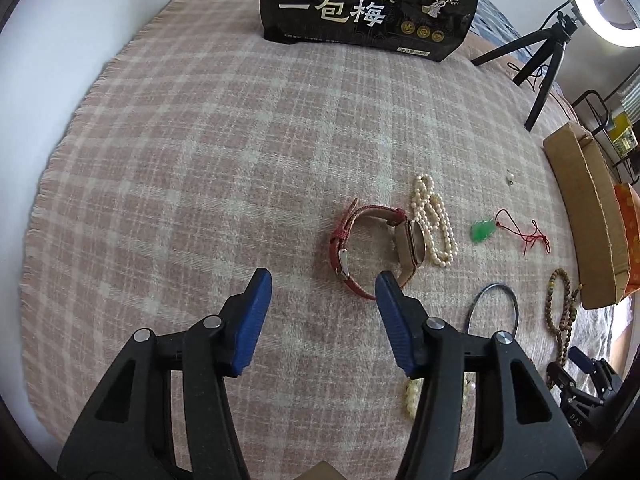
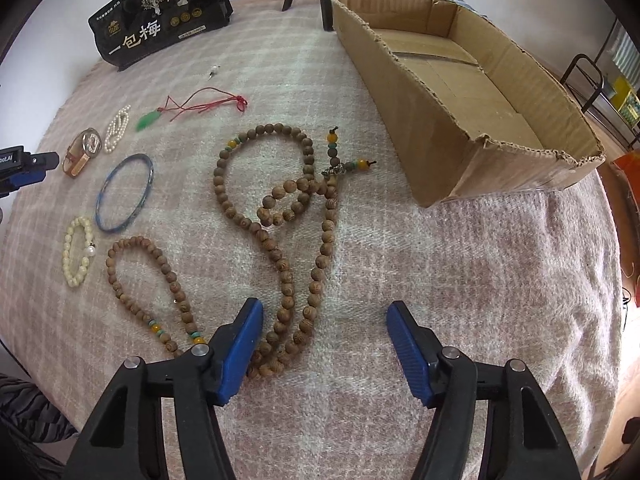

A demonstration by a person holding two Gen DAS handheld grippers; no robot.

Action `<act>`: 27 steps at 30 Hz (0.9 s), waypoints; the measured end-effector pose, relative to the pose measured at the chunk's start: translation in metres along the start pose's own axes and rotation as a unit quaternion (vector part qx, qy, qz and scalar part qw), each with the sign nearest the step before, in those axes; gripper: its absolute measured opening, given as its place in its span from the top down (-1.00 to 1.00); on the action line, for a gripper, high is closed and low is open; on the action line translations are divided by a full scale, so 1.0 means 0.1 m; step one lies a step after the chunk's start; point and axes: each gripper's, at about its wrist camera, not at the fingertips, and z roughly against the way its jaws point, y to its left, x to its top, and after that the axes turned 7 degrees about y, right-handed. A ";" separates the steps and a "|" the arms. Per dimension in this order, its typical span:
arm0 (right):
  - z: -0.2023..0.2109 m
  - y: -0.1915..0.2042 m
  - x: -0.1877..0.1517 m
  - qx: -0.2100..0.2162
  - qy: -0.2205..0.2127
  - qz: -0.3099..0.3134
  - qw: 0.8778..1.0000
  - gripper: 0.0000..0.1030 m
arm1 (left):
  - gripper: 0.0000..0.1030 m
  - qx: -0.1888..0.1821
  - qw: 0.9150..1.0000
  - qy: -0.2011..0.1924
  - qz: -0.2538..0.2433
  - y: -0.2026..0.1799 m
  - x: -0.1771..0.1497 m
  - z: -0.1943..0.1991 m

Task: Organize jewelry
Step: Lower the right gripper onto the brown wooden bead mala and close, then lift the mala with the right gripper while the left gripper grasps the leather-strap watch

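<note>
On the pink plaid blanket lies a watch (image 1: 372,248) with a red strap, its strap end just beyond my left gripper (image 1: 323,280), which is open and pressing on nothing. Right of the watch lie a pearl necklace (image 1: 434,220), a green pendant (image 1: 484,230) on red cord and a blue bangle (image 1: 496,285). My right gripper (image 2: 324,306) is open over a long wooden bead string (image 2: 280,264); two of its strands run between the fingers, close to the left one. A cream bead bracelet (image 2: 72,256) and a shorter wooden strand (image 2: 120,280) lie at the left.
An open cardboard box (image 2: 400,80) stands at the back right of the blanket. A black snack bag (image 1: 360,4) stands at the far edge, with a tripod (image 1: 548,64) carrying a ring light (image 1: 612,0) beside it. A tiny earring (image 2: 214,72) lies near the bag.
</note>
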 end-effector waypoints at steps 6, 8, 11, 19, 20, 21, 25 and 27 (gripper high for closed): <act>-0.02 0.16 0.04 -0.006 -0.012 0.042 0.999 0.23 | 0.27 -0.001 1.000 0.025 -0.007 -0.06 0.09 -0.19; -0.01 0.22 0.04 -0.010 -0.014 0.058 0.998 0.55 | 0.28 0.003 0.999 0.030 -0.012 -0.07 0.10 -0.24; 0.03 0.20 0.07 0.017 -0.012 0.052 0.998 0.80 | 0.33 0.008 0.999 0.035 -0.011 -0.07 0.10 -0.29; 0.21 0.08 0.12 0.081 -0.030 0.023 0.996 0.92 | 0.87 0.002 1.000 0.030 0.001 0.07 0.07 -0.26; 0.23 0.07 0.12 0.086 -0.031 0.019 0.996 0.92 | 0.88 0.003 1.000 0.028 0.001 0.08 0.06 -0.25; 0.25 0.07 0.14 0.091 -0.035 0.017 0.995 0.92 | 0.89 0.004 1.000 0.025 0.002 0.10 0.05 -0.23; 0.41 0.03 0.08 0.107 -0.055 0.010 0.993 0.92 | 0.94 0.000 1.000 0.013 0.005 0.16 0.03 -0.11; 0.52 0.01 0.08 0.119 -0.070 0.005 0.990 0.92 | 0.94 -0.003 1.000 0.005 0.012 0.16 0.03 -0.04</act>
